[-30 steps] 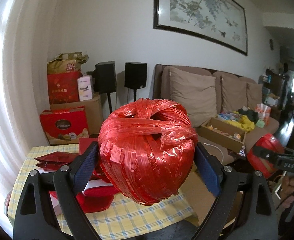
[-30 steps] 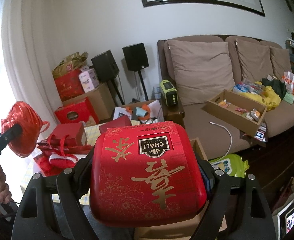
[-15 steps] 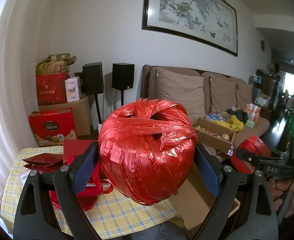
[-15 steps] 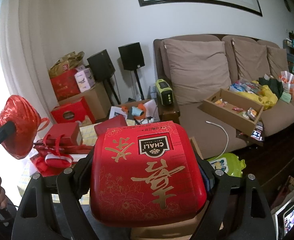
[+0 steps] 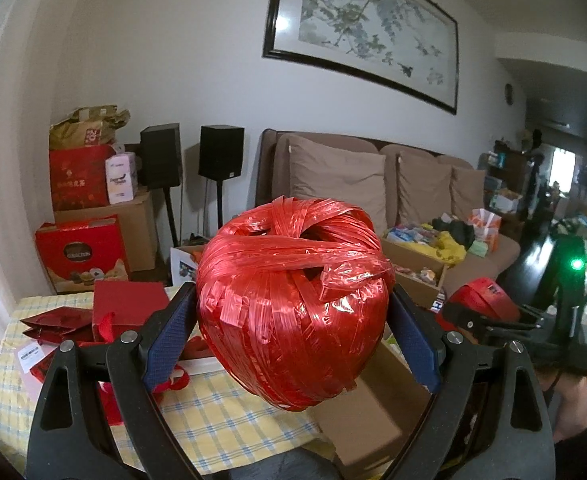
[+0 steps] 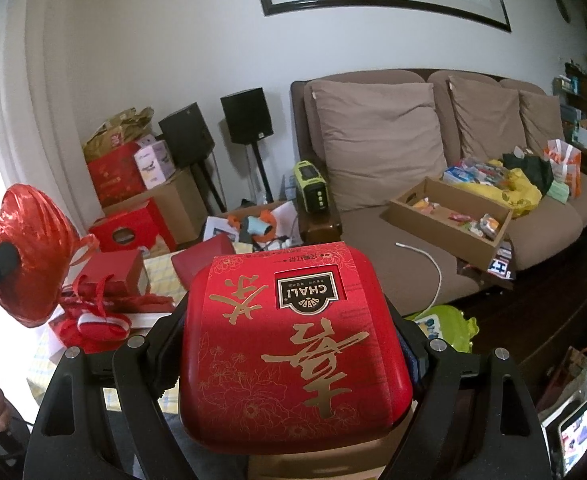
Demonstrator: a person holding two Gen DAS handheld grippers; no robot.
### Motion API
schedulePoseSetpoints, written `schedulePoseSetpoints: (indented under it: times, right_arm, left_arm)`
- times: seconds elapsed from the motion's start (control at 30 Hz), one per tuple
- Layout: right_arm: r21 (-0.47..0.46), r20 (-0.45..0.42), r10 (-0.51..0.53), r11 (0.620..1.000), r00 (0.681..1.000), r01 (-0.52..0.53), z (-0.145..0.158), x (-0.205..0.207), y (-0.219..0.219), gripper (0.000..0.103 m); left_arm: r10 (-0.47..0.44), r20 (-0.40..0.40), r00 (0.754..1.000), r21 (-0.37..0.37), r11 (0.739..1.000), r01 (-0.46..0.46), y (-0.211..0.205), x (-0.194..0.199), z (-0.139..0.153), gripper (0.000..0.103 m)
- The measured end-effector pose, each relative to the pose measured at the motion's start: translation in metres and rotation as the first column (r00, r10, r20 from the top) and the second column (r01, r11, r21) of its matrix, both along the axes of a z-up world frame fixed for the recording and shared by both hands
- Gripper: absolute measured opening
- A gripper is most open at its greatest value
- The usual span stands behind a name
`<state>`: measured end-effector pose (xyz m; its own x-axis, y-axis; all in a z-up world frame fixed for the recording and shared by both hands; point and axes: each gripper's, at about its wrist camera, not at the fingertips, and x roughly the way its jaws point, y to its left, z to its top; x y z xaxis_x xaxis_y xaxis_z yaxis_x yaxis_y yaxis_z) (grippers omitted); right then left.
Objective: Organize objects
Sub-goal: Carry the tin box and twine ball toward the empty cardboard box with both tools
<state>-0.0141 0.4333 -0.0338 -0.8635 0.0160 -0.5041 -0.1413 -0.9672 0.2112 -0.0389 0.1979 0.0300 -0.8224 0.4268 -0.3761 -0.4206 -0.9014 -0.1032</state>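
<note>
A big ball of shiny red plastic twine (image 5: 293, 304) sits between the blue pads of my left gripper (image 5: 293, 324), which is shut on it and holds it in the air. The same ball (image 6: 25, 256) shows at the left edge of the right wrist view. My right gripper (image 6: 293, 352) is shut on a red tea box (image 6: 293, 344) with gold characters and a CHALI label. That box (image 5: 481, 300) and the right gripper appear at the right of the left wrist view, held by a hand.
A table with a yellow checked cloth (image 5: 221, 424) carries red gift bags (image 5: 129, 308) and ribbons. A cardboard box (image 5: 369, 412) lies below the ball. Stacked cartons (image 5: 81, 208) and speakers (image 5: 221, 152) stand by the wall. A brown sofa (image 6: 409, 264) holds an open tray of small items (image 6: 449, 216).
The left gripper has swung with the twine ball, so the room slides left in its view and the right gripper with the red box comes further in. The right view barely shifts.
</note>
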Motion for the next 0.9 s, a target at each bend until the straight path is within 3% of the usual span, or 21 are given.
schedulePoseSetpoints:
  times: [0.33,0.9]
  right_arm:
    - [-0.005,-0.001,-0.023,1.000,1.000,0.023,0.001,0.003,0.007,0.085]
    - [-0.009,-0.002,-0.026,1.000,1.000,0.026,0.001,0.003,0.007,0.085]
  left_arm:
    - [-0.042,-0.021,0.999,0.025,0.999,0.042,0.015,0.004,0.013,0.091]
    - [-0.052,-0.008,0.999,0.024,0.998,0.052,0.020,0.006,0.010,0.091]
